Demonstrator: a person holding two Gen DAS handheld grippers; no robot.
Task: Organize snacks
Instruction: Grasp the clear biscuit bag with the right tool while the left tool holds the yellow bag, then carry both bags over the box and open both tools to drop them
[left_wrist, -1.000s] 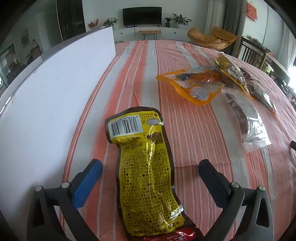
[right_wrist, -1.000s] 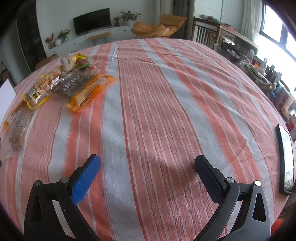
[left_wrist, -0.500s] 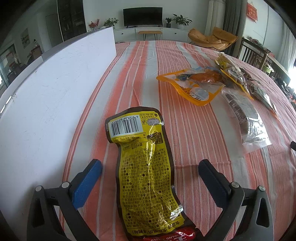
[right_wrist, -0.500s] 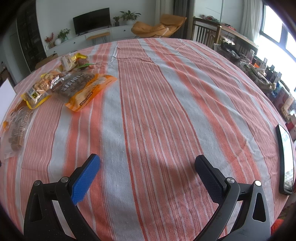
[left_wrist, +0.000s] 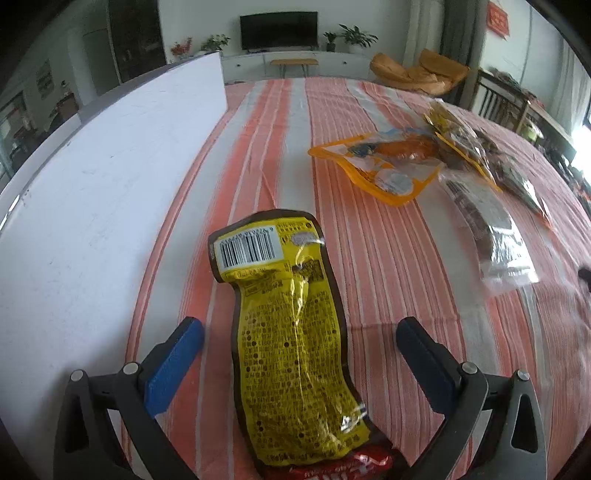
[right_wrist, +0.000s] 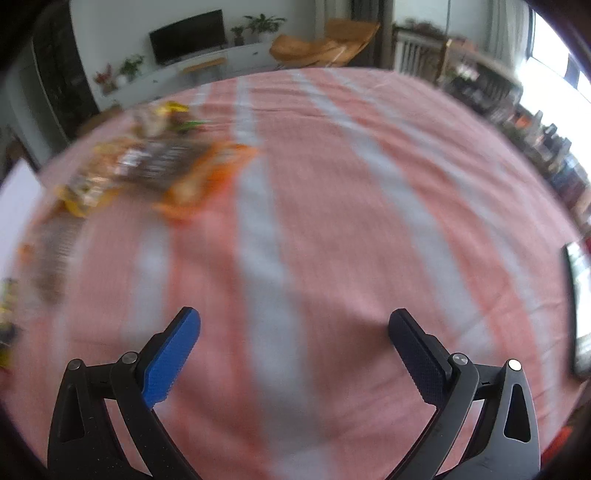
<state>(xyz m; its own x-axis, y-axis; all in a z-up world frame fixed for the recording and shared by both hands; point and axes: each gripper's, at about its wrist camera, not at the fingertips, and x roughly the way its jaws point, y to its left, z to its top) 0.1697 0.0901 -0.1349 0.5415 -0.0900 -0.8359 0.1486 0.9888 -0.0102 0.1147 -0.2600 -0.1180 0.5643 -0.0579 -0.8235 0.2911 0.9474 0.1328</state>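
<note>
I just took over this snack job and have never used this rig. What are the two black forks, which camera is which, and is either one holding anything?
Each fork is a hand-held two-finger gripper; a person carries one in each hand, and a fisheye camera on each looks forward along its fingers.

In the left wrist view, the left gripper is open, holding nothing. A yellow packet lies flat on the striped cloth between its fingers. A white board stands to its left. Farther right lie an orange pouch and a clear bag.

The right wrist view is blurred. The right gripper is open over bare cloth, with a pile of snacks far to the left and a phone at the right edge.
</note>
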